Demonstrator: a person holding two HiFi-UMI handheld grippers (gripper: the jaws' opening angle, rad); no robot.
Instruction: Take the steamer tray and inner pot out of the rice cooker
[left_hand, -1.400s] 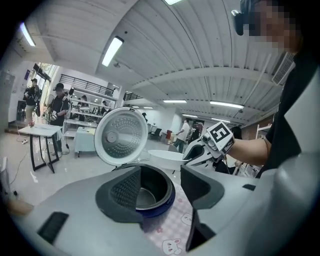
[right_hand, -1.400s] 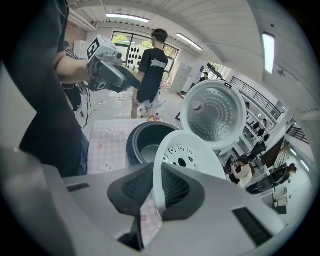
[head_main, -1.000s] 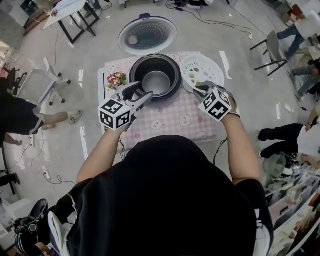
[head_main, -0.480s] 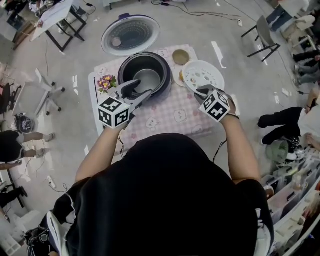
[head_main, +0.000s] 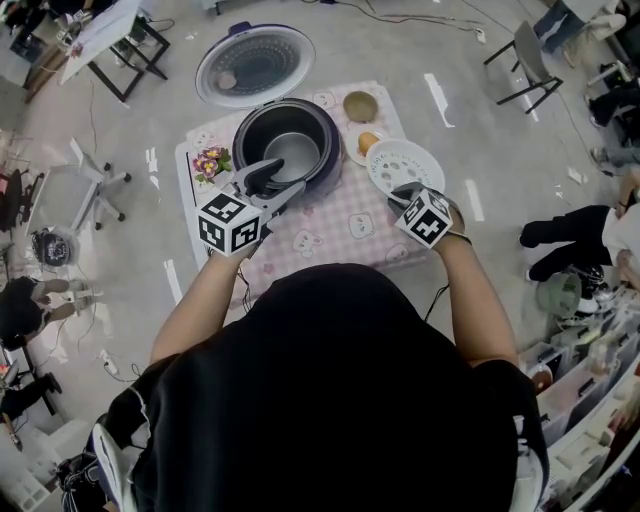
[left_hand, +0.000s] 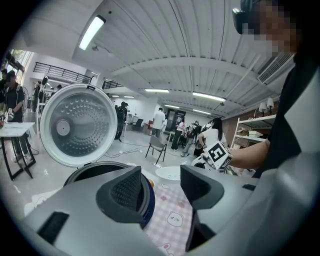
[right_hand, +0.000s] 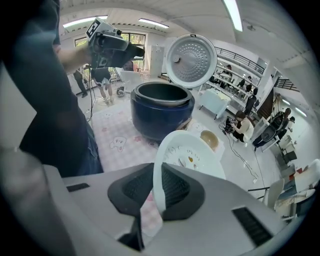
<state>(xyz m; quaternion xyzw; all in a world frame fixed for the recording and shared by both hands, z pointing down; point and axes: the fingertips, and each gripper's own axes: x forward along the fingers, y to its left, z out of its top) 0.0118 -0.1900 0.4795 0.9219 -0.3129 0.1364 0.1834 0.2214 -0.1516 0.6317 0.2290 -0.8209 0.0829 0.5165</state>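
While one pink-checked table (head_main: 340, 230) holds one open rice cooker (head_main: 326, 133) with its one inner pot (head_main: 293, 152) inside, one white steamer tray (head_main: 400, 163) is out beside it, rim clamped in the right gripper (head_main: 405, 192); the left gripper (head_main: 275, 185) gapes empty near the cooker.

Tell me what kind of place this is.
Probably a big open lab or workshop hall, not a kitchen: the rice cooker sits on a lone small table, with floor cables and storage shelves around.
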